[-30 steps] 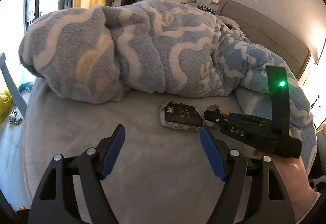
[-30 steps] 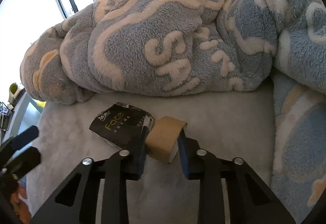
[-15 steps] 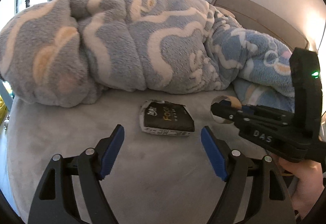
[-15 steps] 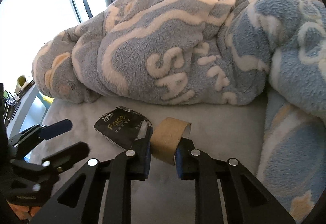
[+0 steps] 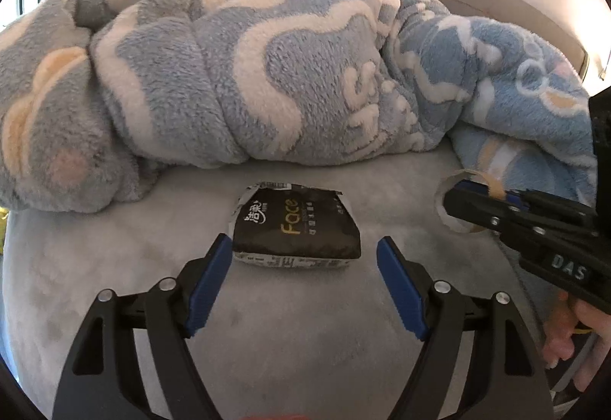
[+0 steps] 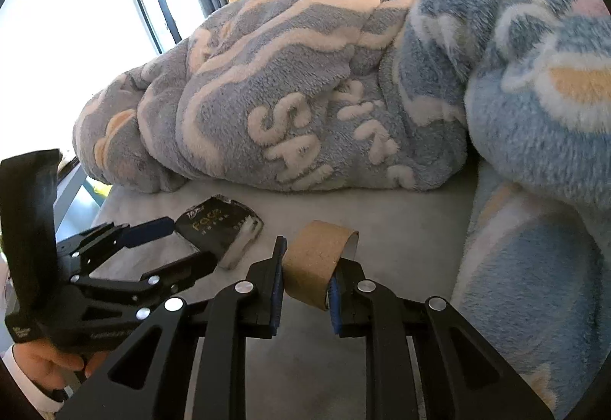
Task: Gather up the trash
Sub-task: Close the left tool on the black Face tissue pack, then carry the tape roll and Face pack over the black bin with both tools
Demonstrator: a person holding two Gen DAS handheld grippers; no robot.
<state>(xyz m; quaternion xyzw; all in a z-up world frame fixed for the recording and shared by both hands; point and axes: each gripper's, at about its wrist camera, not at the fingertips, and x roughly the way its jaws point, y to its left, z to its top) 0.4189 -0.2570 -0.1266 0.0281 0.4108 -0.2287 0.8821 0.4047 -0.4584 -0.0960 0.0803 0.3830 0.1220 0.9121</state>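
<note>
**Tube held, pack waiting on the bed**

A big fluffy blue and cream blanket (image 5: 244, 68) is bunched up across the back of the bed. In front of it is the flat grey bed cover (image 5: 114, 267).

The left gripper (image 5: 305, 259) points down at the cover with its 2 blue fingers (image 5: 208, 282) spread wide apart. Nothing is in them.

A black tissue pack (image 5: 296, 229) with the word "Face" lies flat on the cover. It sits just past the left fingertips, between them, and is not pinched.

The right gripper (image 6: 305, 280) is squeezed tight on a brown cardboard tube (image 6: 317, 259). The tube is lifted off the cover, to the right of the pack.
</note>
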